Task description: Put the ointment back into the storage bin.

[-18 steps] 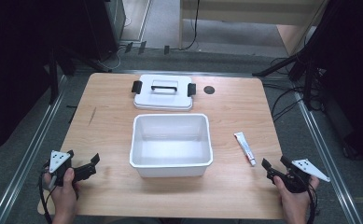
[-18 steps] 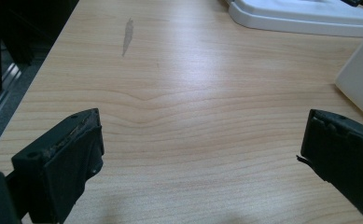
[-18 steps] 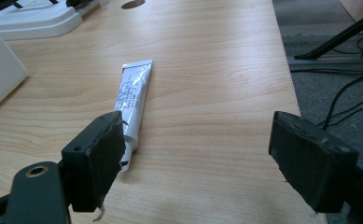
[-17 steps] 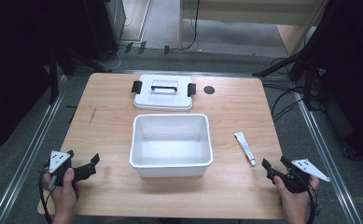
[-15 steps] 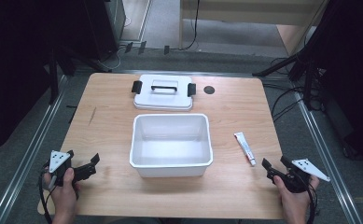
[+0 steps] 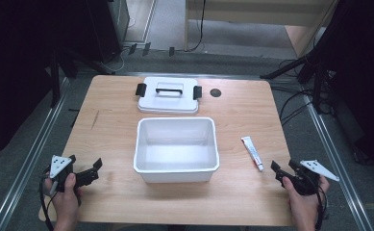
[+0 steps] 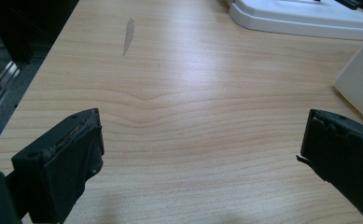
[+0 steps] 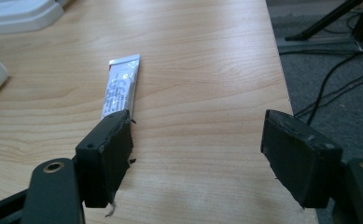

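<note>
From my seat, bare worktop (image 6: 112,120) lies open ahead of the left gripper (image 6: 91,172). The white tub (image 6: 176,149) blocks the middle, its lid (image 6: 168,96) lying just behind it. On the right, a tube (image 6: 252,152) lies near the right gripper (image 6: 281,174), with clear wood between tub and tube.

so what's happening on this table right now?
A person holds a gripper in each hand at the near edge of the table. The left gripper and the right gripper are both open and hold nothing. The right one is closest to the small tube, which lies flat beside the open white bin. The bin's lid rests on the table behind it. Nothing is in the bin.
</note>
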{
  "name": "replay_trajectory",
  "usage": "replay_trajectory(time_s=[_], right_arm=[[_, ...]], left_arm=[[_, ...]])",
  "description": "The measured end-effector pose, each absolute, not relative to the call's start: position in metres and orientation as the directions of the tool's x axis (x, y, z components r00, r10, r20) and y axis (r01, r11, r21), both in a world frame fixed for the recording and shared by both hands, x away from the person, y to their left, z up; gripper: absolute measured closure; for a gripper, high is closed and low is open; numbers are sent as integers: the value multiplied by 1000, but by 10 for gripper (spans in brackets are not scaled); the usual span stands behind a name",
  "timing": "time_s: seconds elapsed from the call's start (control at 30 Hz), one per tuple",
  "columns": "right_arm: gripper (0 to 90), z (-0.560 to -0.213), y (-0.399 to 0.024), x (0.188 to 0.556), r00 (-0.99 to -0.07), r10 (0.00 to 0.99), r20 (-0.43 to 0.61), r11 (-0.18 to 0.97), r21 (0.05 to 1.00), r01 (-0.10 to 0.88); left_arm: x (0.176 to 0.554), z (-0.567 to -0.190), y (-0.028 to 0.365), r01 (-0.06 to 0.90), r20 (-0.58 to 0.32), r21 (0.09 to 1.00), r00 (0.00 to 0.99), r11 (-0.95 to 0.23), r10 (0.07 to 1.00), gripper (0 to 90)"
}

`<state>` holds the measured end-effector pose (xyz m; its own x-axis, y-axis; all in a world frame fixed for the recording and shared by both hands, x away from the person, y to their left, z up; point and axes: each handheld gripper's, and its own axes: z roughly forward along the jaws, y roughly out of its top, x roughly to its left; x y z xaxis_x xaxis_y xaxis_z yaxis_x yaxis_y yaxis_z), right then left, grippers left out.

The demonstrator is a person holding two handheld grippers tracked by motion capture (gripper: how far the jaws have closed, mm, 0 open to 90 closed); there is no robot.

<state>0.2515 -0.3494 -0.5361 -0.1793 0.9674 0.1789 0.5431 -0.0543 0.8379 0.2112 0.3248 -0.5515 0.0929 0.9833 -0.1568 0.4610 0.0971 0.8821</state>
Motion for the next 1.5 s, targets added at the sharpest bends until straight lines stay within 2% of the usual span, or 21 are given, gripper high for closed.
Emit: replay_trajectory(time_s=[0.37, 0.63, 0.73, 0.77, 0.87, 0.9, 0.93, 1.1, 1.17, 1.23, 1.27, 1.33, 1.4, 1.5], right_arm=[[258, -517, -335, 264, -203, 973, 112, 54, 741, 670], [249, -510, -325, 276, -287, 956, 53, 189, 637, 748], [240, -505, -322, 285, -322, 946, 40, 249, 548, 799], [240, -505, -322, 285, -322, 946, 40, 249, 548, 799], [235, -499, -315, 296, -359, 933, 20, 314, 439, 842], [235, -499, -315, 296, -359, 933, 20, 314, 439, 842], [234, -494, -310, 302, -378, 926, 10, 345, 388, 855], [238, -485, -299, 312, -391, 920, -5, 374, 300, 877], [252, -482, -289, 321, -408, 912, -27, 405, 208, 890], [258, -481, -286, 323, -406, 913, -31, 404, 185, 896], [267, -482, -280, 329, -415, 909, -50, 418, 133, 899], [273, -482, -278, 331, -416, 908, -55, 420, 118, 900], [338, -481, -272, 339, -427, 903, -57, 430, 81, 899], [337, -481, -269, 347, -420, 907, -33, 421, 61, 905]], left_arm=[[212, -552, 326, 470, -163, 877, 98, 99, 982, 0], [212, -552, 325, 470, -161, 877, 100, 96, 982, 0], [213, -552, 325, 474, -161, 876, 99, 96, 982, 0], [213, -552, 325, 474, -161, 876, 99, 96, 982, 0], [213, -552, 325, 475, -163, 875, 98, 98, 982, 0], [213, -552, 325, 475, -163, 875, 98, 98, 982, 0], [213, -552, 326, 475, -164, 874, 98, 99, 982, 0], [213, -552, 326, 474, -166, 875, 98, 101, 981, 0], [213, -552, 326, 475, -163, 874, 100, 97, 982, 0], [213, -552, 326, 476, -167, 874, 100, 100, 981, 0], [213, -552, 326, 476, -170, 873, 100, 103, 980, 0], [213, -552, 326, 476, -170, 873, 100, 103, 980, 0], [213, -552, 326, 477, -172, 873, 101, 104, 980, 0], [213, -552, 326, 478, -172, 872, 102, 103, 980, 0]])
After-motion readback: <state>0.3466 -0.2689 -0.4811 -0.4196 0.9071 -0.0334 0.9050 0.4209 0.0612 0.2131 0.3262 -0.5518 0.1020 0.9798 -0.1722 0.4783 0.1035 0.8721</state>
